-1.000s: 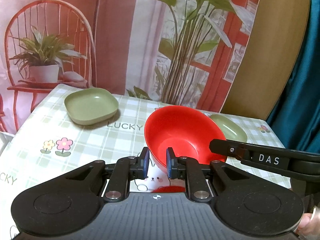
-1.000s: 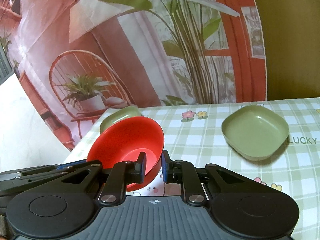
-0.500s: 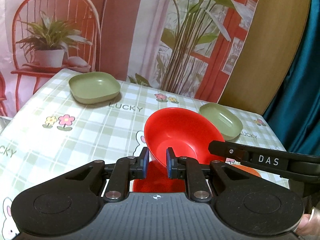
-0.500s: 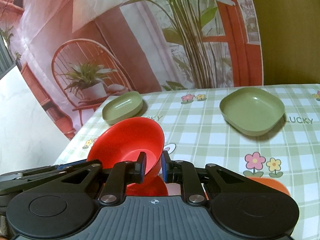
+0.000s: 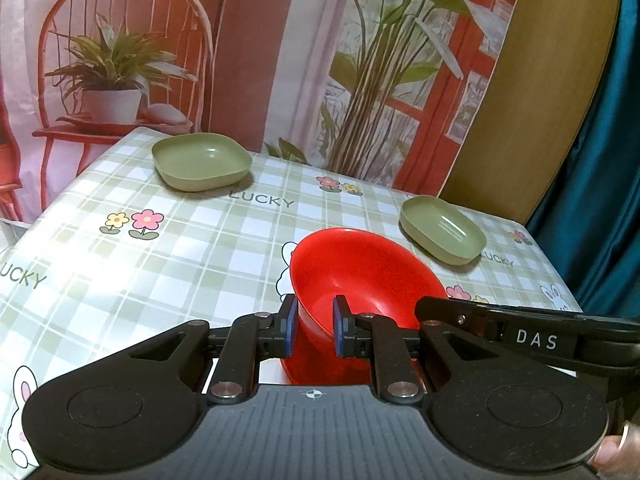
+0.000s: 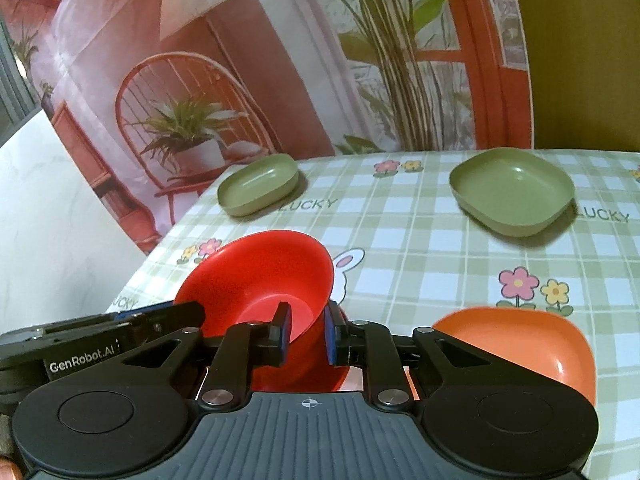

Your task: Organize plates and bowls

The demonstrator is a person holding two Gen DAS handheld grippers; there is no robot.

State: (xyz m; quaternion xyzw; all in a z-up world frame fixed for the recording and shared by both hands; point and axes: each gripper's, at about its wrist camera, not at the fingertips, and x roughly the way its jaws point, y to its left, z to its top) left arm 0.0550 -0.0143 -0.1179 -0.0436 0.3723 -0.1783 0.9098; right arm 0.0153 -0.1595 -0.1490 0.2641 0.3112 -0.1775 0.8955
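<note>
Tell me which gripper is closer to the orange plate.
Right. The right gripper, shut on the red bowl, has the orange plate just beyond its right finger. The left gripper holds the bowl's other side, farther off; its view doesn't show the plate.

The red bowl (image 5: 360, 276) is carried higher and back from the green dishes (image 6: 512, 196), and an orange plate (image 6: 532, 344) is brought into view.

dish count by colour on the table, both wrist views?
Red: 1, the red bowl, its rim pinched by the left hand-held gripper and the right hand-held gripper.
Green: 2, the far green dish and the near green dish.
Orange: 1, the orange dish.
Total: 4
</note>
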